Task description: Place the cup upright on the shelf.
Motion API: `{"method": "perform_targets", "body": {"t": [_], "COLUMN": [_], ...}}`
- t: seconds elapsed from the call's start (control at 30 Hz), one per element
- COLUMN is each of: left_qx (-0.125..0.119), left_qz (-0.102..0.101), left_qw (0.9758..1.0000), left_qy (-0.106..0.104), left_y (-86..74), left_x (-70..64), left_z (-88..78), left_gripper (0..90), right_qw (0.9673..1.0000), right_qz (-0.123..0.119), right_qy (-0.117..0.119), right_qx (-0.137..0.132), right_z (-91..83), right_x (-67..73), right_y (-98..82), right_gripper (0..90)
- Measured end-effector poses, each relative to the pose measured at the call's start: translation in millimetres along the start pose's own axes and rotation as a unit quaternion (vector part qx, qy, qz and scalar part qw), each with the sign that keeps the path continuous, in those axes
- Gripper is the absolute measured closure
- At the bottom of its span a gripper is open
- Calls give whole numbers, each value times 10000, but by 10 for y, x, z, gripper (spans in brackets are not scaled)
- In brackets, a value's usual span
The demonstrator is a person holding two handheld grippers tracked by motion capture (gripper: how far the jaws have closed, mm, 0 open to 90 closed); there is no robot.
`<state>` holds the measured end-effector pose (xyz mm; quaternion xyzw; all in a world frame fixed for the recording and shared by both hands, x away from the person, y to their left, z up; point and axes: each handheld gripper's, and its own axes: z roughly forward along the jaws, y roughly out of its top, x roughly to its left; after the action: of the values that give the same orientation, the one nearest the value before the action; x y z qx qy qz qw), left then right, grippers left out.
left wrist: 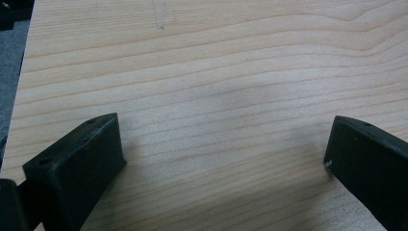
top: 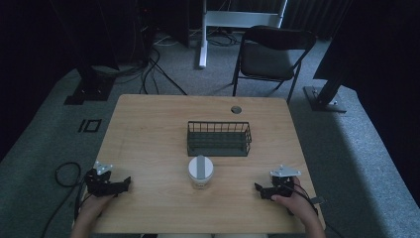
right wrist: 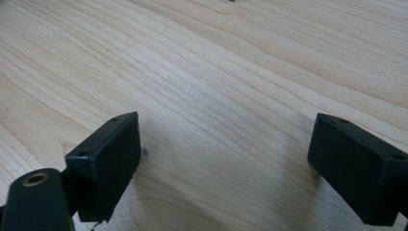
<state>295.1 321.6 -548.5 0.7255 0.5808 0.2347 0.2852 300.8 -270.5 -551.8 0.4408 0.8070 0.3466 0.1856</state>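
A white cup-like container with a grey strip across its lid (top: 200, 171) stands near the front middle of the wooden table (top: 148, 134). Behind it sits a dark wire basket (top: 219, 138). My left gripper (top: 124, 184) rests at the front left of the table, held by a hand; in the left gripper view the left gripper (left wrist: 223, 144) stands open over bare wood. My right gripper (top: 261, 191) rests at the front right, well to the right of the container. In its own view the right gripper (right wrist: 226, 144) is open with nothing between its jaws.
A round cable hole (top: 236, 109) lies near the table's far edge. A folding chair (top: 270, 54) stands beyond the table on grey carpet, with dark stands and cables at both sides. A cable loop (top: 67, 173) lies on the floor at the left.
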Motion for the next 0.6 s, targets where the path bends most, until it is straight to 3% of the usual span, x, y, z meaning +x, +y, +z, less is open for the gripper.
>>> {"method": "perform_targets", "body": {"t": [0.6], "left_qx": [14], "left_qz": [1], "left_qw": [10000], "left_qy": [18], "left_y": [-8], "left_x": [-4], "left_z": [-9], "left_gripper": [2], "right_qw": [10000], "right_qz": [-6], "right_qy": [0], "right_qx": [-5], "right_z": [0], "right_x": [-1], "right_y": [-1], "right_gripper": [110]}}
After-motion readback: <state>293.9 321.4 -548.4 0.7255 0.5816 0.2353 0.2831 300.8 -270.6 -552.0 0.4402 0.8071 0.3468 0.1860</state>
